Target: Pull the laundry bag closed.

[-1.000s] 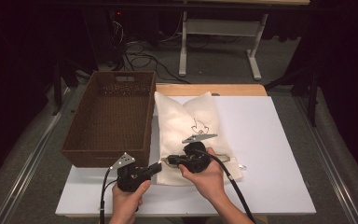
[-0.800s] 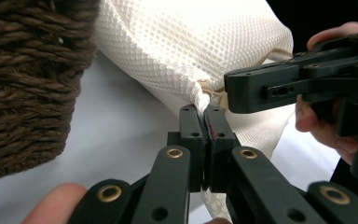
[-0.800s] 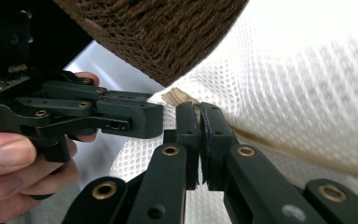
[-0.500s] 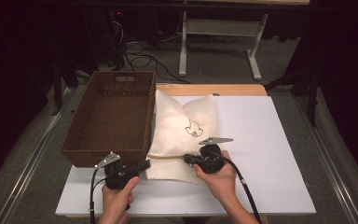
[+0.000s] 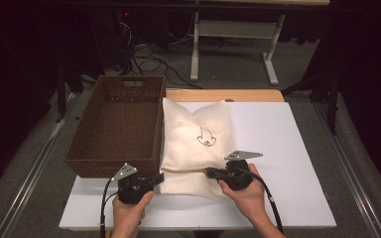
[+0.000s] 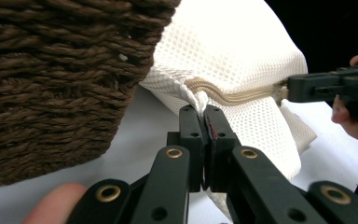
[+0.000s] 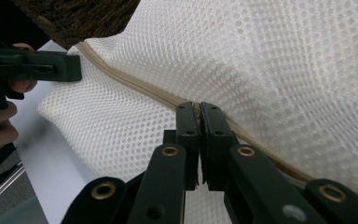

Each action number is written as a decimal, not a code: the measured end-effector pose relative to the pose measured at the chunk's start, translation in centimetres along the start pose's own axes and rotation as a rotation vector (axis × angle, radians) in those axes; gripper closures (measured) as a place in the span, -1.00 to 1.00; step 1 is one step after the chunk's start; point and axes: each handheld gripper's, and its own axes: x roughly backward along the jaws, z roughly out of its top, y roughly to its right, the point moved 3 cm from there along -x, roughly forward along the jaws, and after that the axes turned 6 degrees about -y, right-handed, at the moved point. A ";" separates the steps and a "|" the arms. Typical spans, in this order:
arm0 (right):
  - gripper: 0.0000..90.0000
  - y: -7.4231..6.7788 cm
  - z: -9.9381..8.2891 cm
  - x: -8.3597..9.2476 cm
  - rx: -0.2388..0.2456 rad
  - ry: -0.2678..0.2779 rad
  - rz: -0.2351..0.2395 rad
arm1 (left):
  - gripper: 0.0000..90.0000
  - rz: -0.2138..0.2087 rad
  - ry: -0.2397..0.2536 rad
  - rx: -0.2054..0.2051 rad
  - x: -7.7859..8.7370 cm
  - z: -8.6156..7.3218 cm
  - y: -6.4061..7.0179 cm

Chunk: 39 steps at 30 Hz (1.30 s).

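The wicker basket [image 5: 114,124] serves as the landmark. At its near right corner, the left gripper [image 5: 159,177] is clamped fully shut on the mesh bag [image 5: 193,134] at the end of the zipper [image 6: 233,94]. The bag lies on the table [image 5: 287,148], touching the basket's right wall. Farther right of the basket, the right gripper [image 5: 209,172] is closed tight on the zipper line, probably on the slider. Step in hand: working the zipper. The next move calls for a steady pull along the track with the left end anchored. Compared with a second ago, the right gripper sits farther from the basket, and the bag edge is drawn taut.
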 end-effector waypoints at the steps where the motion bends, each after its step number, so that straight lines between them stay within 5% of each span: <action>1: 0.96 -0.1 0.0 0.6 0.005 0.011 0.000 | 0.95 0.005 0.002 -0.003 0.1 0.0 -0.1; 13: 0.96 1.2 -1.1 3.5 -0.017 0.048 -0.031 | 0.95 0.017 -0.018 -0.012 -0.1 -0.1 0.0; 29: 0.95 6.0 -4.1 6.3 -0.101 0.118 -0.127 | 0.95 0.045 -0.021 -0.028 -0.2 -0.2 -0.2; 39: 0.94 8.3 -5.9 6.6 -0.091 0.121 -0.163 | 0.95 0.070 -0.023 -0.042 -0.1 0.0 -0.6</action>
